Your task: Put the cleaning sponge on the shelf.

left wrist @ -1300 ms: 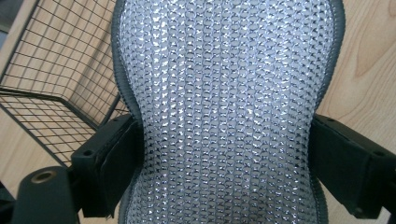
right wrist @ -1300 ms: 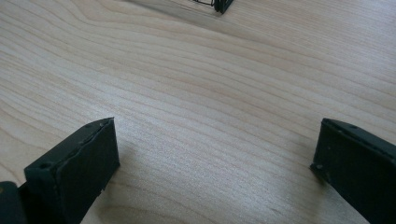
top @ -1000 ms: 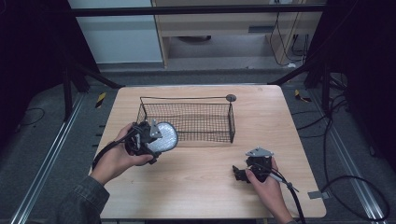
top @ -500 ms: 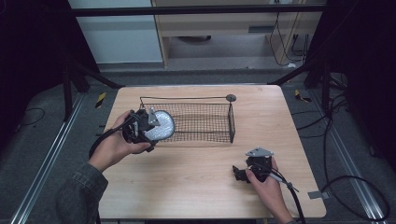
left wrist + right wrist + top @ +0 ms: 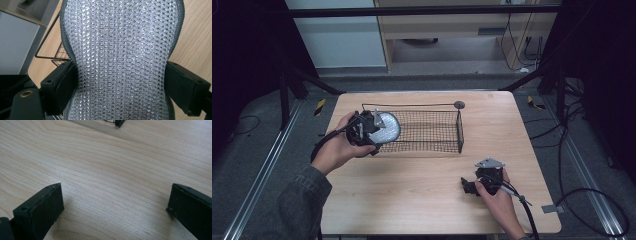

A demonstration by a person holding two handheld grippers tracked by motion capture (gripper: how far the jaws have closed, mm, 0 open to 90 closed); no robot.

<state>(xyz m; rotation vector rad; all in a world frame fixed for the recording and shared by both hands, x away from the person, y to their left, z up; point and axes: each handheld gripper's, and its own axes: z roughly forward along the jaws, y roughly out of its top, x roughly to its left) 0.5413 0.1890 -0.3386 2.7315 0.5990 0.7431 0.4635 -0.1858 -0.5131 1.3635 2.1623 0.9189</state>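
Observation:
A silvery mesh pad [image 5: 387, 127] with a dark grey rim [image 5: 122, 57] is pinched between the jaws of my left gripper [image 5: 371, 131]. It hangs at the left end of the black wire basket [image 5: 432, 131], over its rim. In the left gripper view both black jaws press the pad's waist. My right gripper [image 5: 469, 185] rests low on the wooden table [image 5: 412, 200] at the front right, open, with bare wood between its jaws [image 5: 115, 210].
The basket stands across the back middle of the table, with a small round knob [image 5: 459, 104] by its far right corner. A corner of the basket [image 5: 117, 123] shows at the top of the right gripper view. Dark frame posts and cables flank the table.
My left gripper has carried the mesh pad up and rightward, from beside the basket's front left to over its left end. The right gripper has stayed put.

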